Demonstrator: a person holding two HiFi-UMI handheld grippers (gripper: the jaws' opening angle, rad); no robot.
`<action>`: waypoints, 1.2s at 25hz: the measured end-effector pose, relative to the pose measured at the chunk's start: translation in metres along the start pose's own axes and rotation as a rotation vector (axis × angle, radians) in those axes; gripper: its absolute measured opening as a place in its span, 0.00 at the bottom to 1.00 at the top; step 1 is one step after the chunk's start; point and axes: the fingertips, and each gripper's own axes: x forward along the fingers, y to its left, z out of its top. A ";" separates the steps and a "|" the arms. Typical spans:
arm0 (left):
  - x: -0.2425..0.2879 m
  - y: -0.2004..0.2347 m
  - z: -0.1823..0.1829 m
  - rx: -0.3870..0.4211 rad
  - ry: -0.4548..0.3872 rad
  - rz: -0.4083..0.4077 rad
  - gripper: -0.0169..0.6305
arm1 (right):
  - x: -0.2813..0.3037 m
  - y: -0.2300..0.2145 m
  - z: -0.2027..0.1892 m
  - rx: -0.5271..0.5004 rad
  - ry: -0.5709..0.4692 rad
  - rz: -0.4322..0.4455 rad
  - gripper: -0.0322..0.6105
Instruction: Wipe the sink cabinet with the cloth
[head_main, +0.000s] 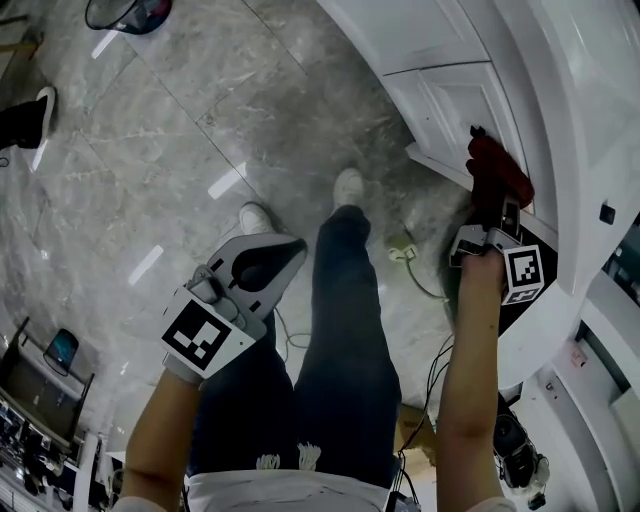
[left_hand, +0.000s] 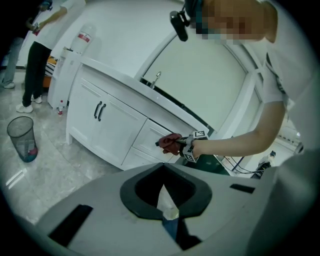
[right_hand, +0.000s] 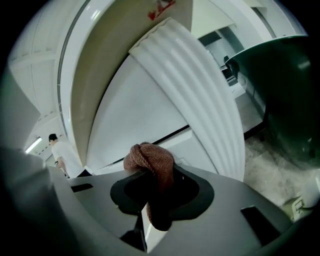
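At the right of the frame, the right hand-held gripper (head_main: 487, 212) is clamped on the red cloth (head_main: 497, 168). The cloth is bunched at its tip against the white sink cabinet (head_main: 455, 105) straight ahead. The left hand-held gripper (head_main: 285, 250), jaws together and empty, hangs well apart.

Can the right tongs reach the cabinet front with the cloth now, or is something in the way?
Probably yes. The right tongs are shut on the cloth, which sits right at the white cabinet front, and nothing shows between them. Whether it presses on the panel, I cannot tell.
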 end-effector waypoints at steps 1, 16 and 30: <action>-0.002 0.001 0.001 -0.003 -0.009 0.008 0.04 | 0.004 0.007 -0.002 -0.007 0.011 0.014 0.19; -0.023 0.023 0.003 -0.103 -0.091 0.154 0.04 | 0.079 0.092 -0.057 -0.084 0.183 0.160 0.19; 0.005 0.024 0.009 -0.134 -0.089 0.166 0.04 | 0.129 0.084 -0.114 -0.014 0.274 0.164 0.19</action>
